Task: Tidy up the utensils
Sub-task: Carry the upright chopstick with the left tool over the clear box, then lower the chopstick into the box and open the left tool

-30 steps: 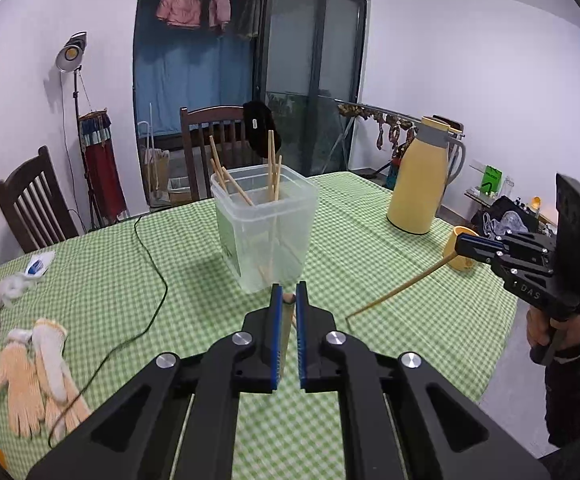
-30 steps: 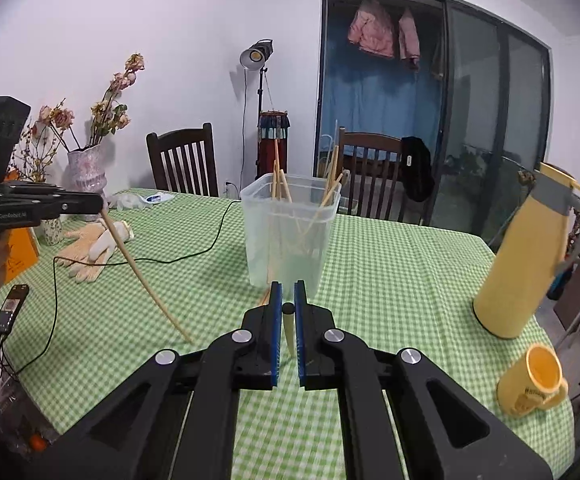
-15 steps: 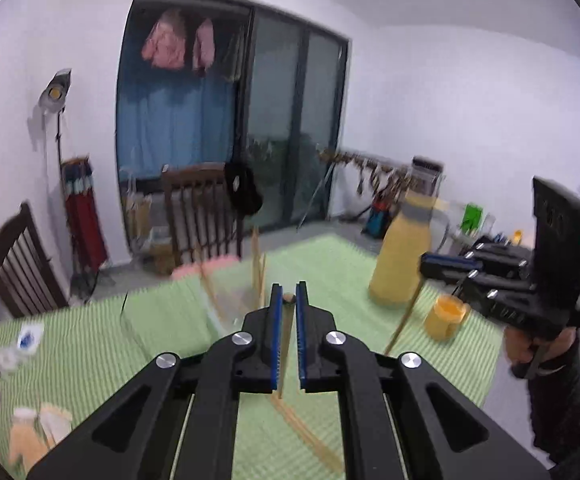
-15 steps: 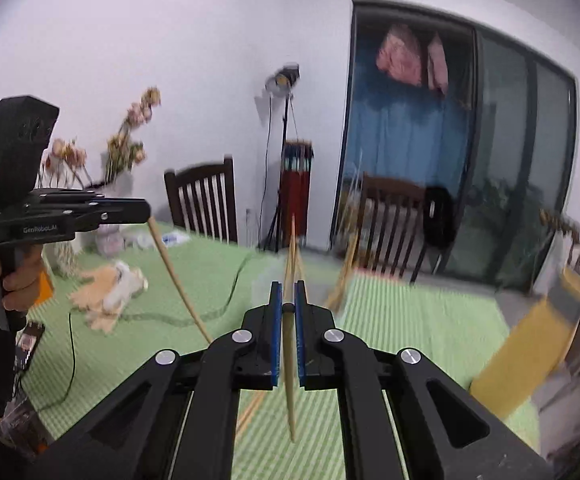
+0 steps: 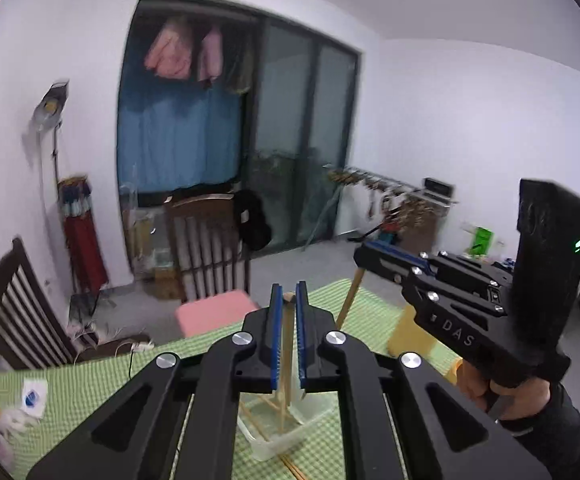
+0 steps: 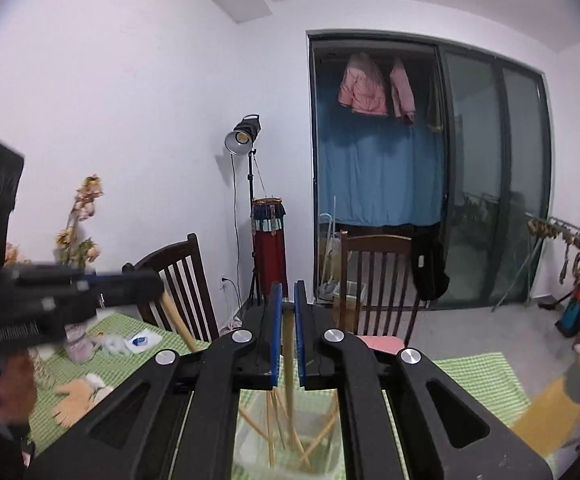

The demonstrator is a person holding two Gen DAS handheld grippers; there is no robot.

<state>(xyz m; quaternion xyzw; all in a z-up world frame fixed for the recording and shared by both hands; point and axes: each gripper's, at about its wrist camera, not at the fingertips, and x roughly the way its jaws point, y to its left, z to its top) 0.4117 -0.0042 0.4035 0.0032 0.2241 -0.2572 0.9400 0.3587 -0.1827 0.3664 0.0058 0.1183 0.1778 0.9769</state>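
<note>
Chopsticks: one (image 5: pixel 287 344) clamped in the left gripper (image 5: pixel 288 300), another (image 6: pixel 288 356) in the right gripper (image 6: pixel 287 292), both above the clear container (image 6: pixel 290 440) on the green-checked tablecloth (image 5: pixel 89 384); wooden chairs (image 6: pixel 374 280) stand beyond.

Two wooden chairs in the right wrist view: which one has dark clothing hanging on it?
The right-hand dark wooden chair, in front of the blue curtain: a black garment hangs off its right post. The left chair by the white wall has none.
</note>
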